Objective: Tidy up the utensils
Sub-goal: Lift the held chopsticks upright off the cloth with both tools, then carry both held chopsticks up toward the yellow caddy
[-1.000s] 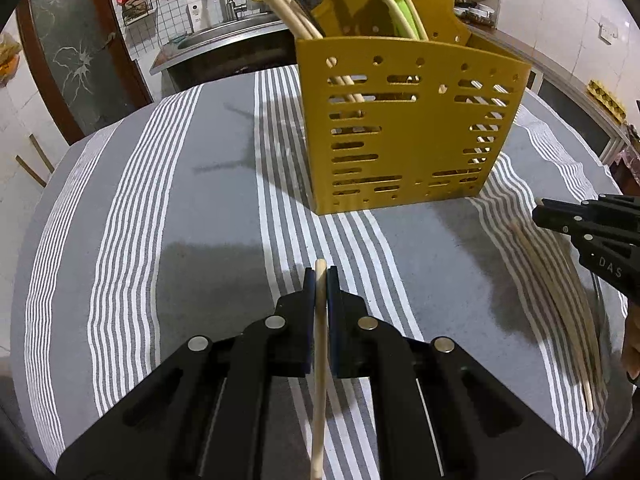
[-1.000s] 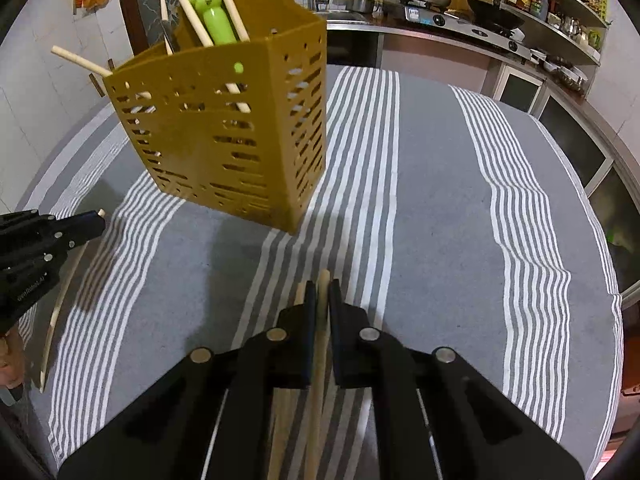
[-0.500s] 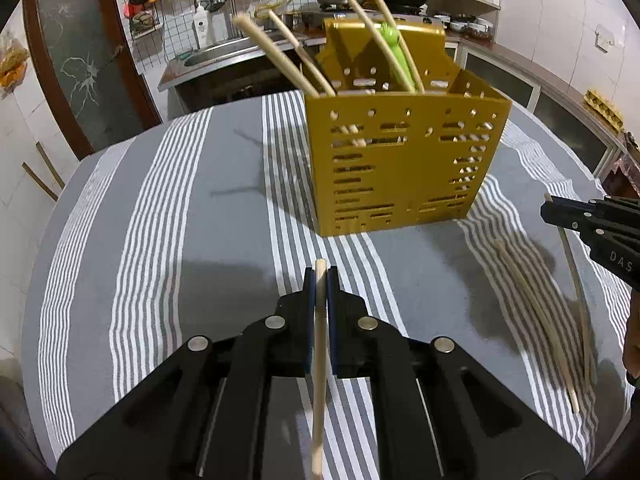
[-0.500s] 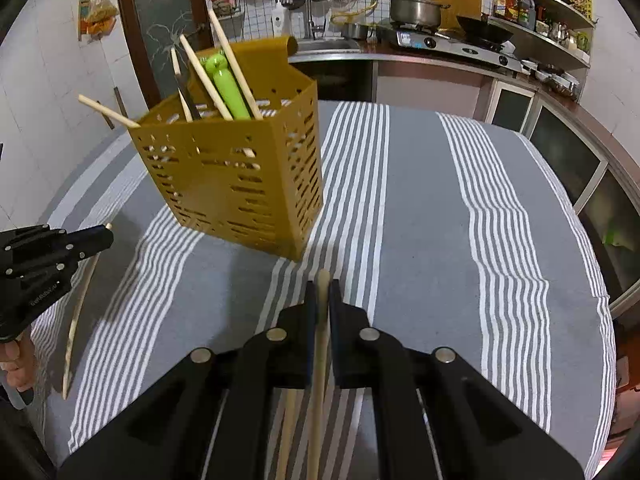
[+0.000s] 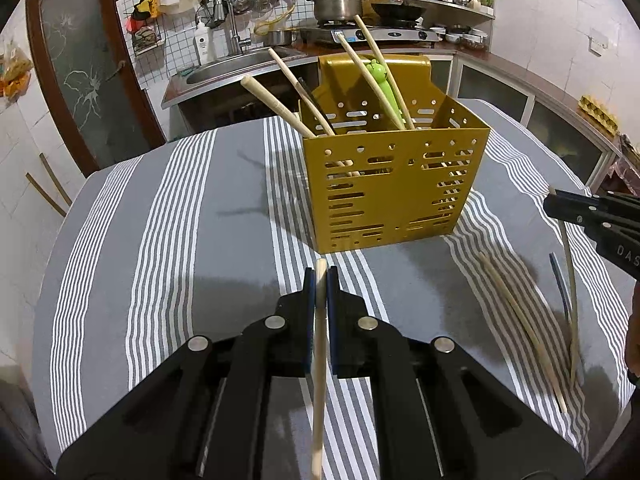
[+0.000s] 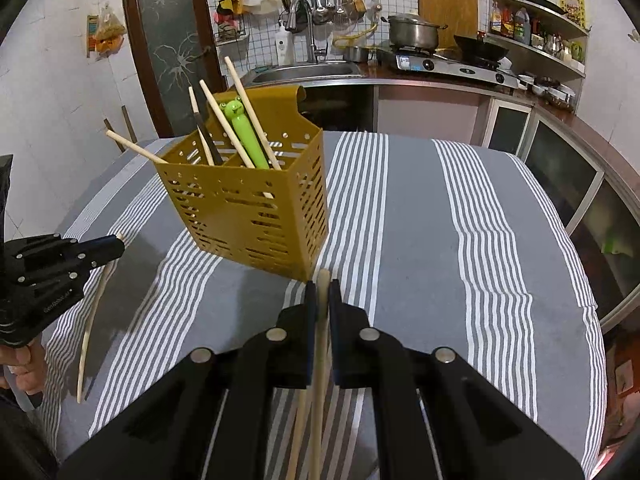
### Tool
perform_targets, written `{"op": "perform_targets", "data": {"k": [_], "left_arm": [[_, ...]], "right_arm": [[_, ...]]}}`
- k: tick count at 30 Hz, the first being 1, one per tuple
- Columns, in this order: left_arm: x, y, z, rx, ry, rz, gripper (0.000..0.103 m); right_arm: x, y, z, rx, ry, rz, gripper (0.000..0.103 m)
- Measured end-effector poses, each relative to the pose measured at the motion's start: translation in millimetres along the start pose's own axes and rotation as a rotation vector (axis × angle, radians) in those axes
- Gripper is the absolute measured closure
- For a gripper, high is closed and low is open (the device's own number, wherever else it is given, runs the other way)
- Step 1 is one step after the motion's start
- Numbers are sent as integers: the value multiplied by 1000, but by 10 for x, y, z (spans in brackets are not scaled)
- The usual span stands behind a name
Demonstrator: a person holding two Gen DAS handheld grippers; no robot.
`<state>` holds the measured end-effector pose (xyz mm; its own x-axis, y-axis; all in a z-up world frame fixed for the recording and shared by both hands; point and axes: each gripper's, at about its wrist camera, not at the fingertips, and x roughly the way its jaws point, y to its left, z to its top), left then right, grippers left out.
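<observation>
In the left wrist view, the left gripper [image 5: 321, 280] is clenched on a wooden chopstick [image 5: 319, 360] running back between its fingers. The gold perforated utensil holder [image 5: 394, 192] stands far ahead on the striped tablecloth [image 5: 160, 260], holding chopsticks and a green frog-headed utensil [image 5: 386, 92]. To the right, loose chopsticks [image 5: 520, 320] lie on the cloth near the right gripper [image 5: 554, 204].

In the right wrist view, the right gripper [image 6: 323, 292] grasps its own chopstick [image 6: 320, 360], another lying just beside and below it. The holder [image 6: 248, 208] sits far left; the left gripper [image 6: 118, 246] appears at the left edge with its chopstick [image 6: 90, 328].
</observation>
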<state>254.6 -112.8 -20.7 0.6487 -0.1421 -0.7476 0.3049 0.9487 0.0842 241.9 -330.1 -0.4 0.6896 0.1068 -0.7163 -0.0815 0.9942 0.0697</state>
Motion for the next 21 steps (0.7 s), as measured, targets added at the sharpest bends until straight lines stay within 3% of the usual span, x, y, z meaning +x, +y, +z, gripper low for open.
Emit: {"op": "perform_targets", "data": {"k": [9,21], "left_arm": [[130,121,-98,-28,37,-16,99],[-389,173,145,-36,-84,-20,98]], "right_arm": [[28,-92,-44,19,17,4,97],[-451,-18,142,6,-108,32,97]]}}
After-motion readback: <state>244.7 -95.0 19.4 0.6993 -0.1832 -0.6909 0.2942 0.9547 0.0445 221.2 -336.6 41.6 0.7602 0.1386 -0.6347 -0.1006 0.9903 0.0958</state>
